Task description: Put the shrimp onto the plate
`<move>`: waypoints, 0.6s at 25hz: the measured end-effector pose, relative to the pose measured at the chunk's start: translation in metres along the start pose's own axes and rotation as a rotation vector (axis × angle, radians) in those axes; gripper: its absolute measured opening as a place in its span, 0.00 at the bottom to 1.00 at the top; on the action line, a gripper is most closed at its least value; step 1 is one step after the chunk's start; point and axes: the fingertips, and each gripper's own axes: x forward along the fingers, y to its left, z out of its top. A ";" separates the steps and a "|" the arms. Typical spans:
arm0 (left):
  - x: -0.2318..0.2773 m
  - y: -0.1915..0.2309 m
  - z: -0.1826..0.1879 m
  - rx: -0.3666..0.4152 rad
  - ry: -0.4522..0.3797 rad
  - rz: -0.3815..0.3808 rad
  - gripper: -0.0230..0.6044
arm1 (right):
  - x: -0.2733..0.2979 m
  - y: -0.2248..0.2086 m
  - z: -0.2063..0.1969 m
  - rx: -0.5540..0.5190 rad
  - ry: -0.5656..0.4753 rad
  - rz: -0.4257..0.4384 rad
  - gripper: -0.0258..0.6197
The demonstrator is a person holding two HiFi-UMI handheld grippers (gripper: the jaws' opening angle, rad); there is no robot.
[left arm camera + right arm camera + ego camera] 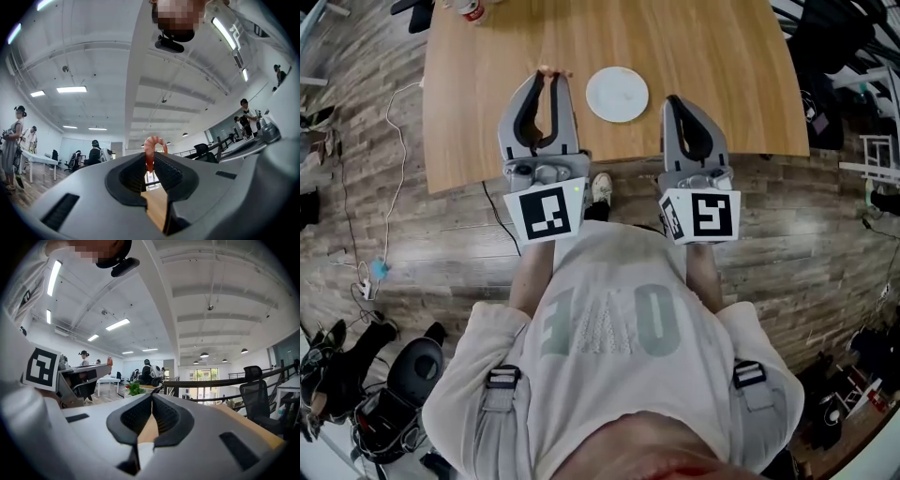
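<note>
Both grippers held out side by side in the frame's centre, jaws pointing toward its top. Left gripper (551, 77) centre-left, jaws pinched on a shrimp (151, 146) at the tips. Right gripper (675, 101) centre-right, slightly lower in frame, jaws together, nothing between. Marker cubes (546, 213) face the camera. Bare forearms (534, 272) run down to the torso.

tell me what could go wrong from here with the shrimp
1. The left gripper pinches the shrimp only at the very tips of its jaws, with most of it sticking out past them. It might slip out on the way.
2. The plate lies off to the right of the shrimp, so letting go now would likely drop it on the table.
3. The right gripper, shut and empty, sits close beside the plate and could nudge it.
</note>
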 end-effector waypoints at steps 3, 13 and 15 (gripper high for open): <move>0.024 0.008 -0.014 0.014 0.017 -0.023 0.13 | 0.016 -0.012 -0.008 0.016 0.023 -0.033 0.07; 0.064 -0.001 -0.035 -0.016 0.045 -0.032 0.13 | 0.037 -0.040 -0.023 0.040 0.063 -0.047 0.07; 0.071 -0.008 -0.038 -0.003 0.057 -0.035 0.13 | 0.043 -0.047 -0.023 0.039 0.054 -0.038 0.07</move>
